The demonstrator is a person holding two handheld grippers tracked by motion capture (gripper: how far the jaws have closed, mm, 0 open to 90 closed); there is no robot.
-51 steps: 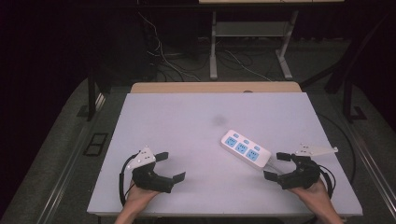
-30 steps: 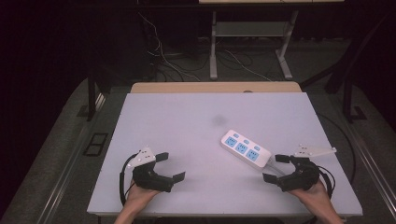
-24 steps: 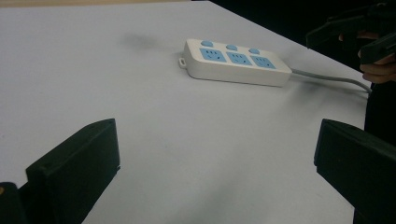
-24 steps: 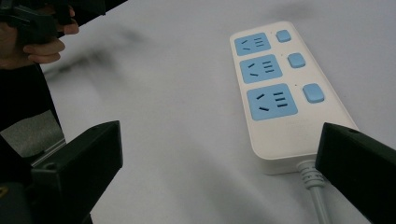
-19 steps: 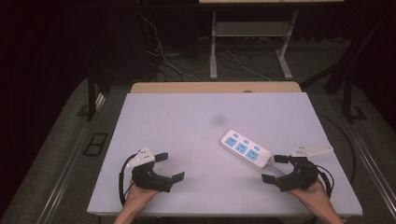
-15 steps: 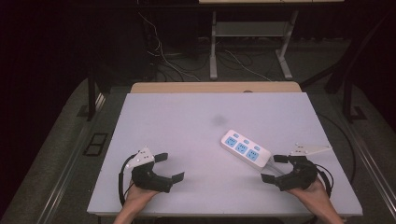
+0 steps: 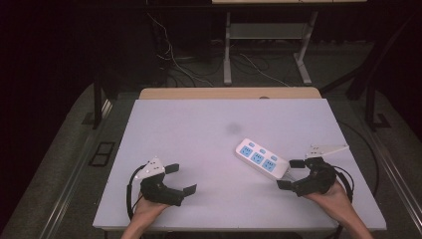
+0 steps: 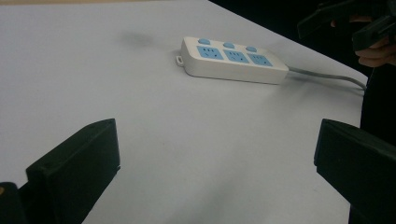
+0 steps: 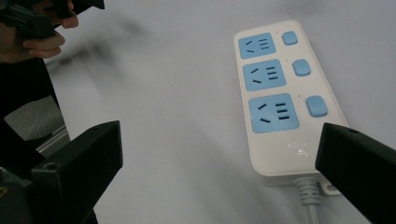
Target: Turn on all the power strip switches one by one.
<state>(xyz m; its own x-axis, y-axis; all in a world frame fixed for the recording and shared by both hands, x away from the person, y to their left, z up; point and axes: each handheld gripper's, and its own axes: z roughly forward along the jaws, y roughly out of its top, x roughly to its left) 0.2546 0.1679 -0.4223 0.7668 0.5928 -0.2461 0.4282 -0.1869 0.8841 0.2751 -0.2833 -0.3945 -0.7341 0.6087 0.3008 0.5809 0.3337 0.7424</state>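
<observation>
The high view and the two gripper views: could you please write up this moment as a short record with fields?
surface: white table, a faint dark smudge near its middle
object: white power strip with three blue sockets and three blue buttons, lying flat on the table's right half
cord: grey cord leaves the strip's end nearest the right gripper
left gripper: open, near the front left edge, holding nothing
right gripper: open, just short of the strip's cord end, holding nothing
contact: neither gripper touches the strip
</observation>
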